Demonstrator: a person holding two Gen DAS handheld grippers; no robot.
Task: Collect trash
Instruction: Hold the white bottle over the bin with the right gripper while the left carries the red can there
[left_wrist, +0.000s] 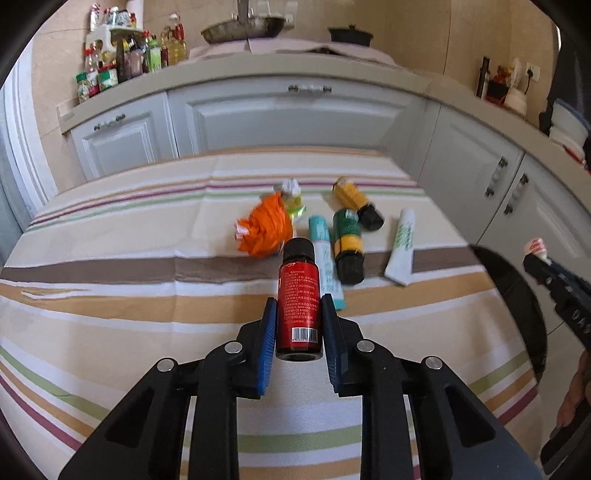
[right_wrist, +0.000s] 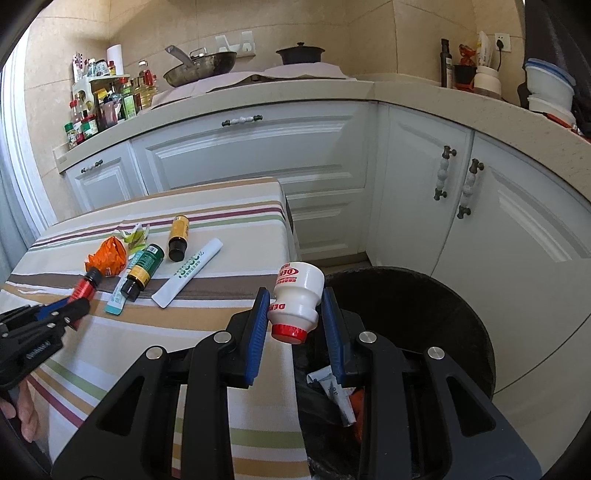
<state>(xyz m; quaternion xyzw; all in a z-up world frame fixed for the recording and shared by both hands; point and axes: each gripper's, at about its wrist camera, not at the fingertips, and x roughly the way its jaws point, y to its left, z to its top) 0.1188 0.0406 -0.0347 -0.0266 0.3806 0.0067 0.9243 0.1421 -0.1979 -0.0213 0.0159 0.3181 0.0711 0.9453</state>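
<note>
Here the left hand-held gripper (left_wrist: 298, 321) was clamped on a red bottle with a black cap (left_wrist: 298, 295), held above the striped table (left_wrist: 110, 295). The right hand-held gripper (right_wrist: 295, 310) gripped a small white bottle with a red cap (right_wrist: 295, 299), tilted, over the black trash bin (right_wrist: 424, 302) just beside the table. On the table lay an orange wrapper (left_wrist: 267, 229), two yellow-and-green bottles (left_wrist: 347, 243), a teal sachet (left_wrist: 327, 258) and a white tube (left_wrist: 400, 247).

I see soft daylight from the left in both views. Fisheye bends the far cabinets (right_wrist: 258, 155); the left-wrist view looks slightly blurred.
</note>
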